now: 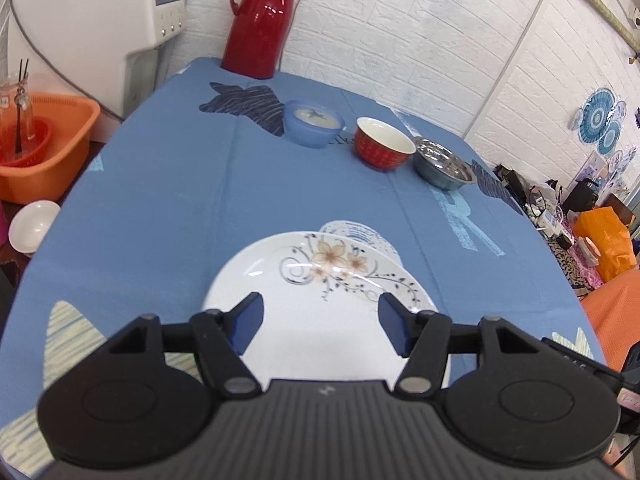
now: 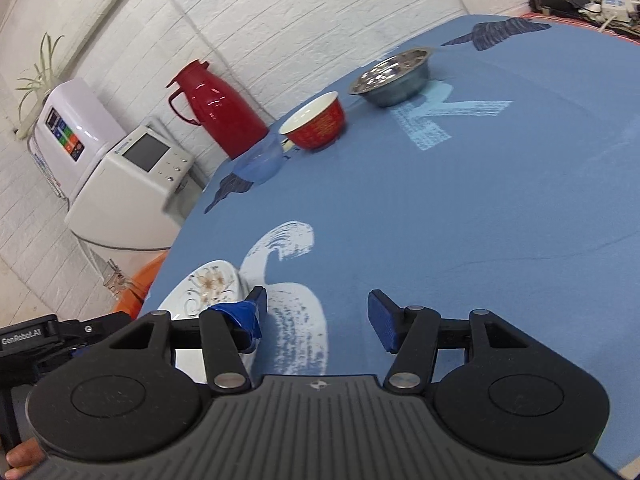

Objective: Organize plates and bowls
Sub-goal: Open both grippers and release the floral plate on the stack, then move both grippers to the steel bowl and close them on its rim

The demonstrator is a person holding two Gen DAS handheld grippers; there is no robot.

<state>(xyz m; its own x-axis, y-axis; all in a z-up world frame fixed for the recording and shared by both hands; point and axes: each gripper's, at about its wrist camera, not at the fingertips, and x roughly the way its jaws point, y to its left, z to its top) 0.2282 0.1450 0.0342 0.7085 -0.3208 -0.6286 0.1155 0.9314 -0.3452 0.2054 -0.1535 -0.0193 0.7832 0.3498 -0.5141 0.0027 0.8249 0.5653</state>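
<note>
White plates with a brown flower print [image 1: 320, 280] lie stacked on the blue tablecloth, two rims showing. My left gripper [image 1: 322, 322] hovers open just above the near half of the top plate, holding nothing. Farther back stand a blue bowl [image 1: 313, 123], a red bowl with a white inside [image 1: 382, 144] and a steel bowl [image 1: 442, 164] in a row. In the right wrist view my right gripper [image 2: 318, 316] is open over bare cloth, with the plates [image 2: 208, 290] to its left and the red bowl [image 2: 314, 124] and steel bowl [image 2: 394, 76] beyond.
A red thermos jug [image 1: 260, 20] stands at the table's far edge by the brick wall. Off the left edge are an orange basket [image 1: 44, 148], a white bowl [image 1: 32, 226] and a white appliance [image 1: 92, 20]. Clutter sits beyond the right edge.
</note>
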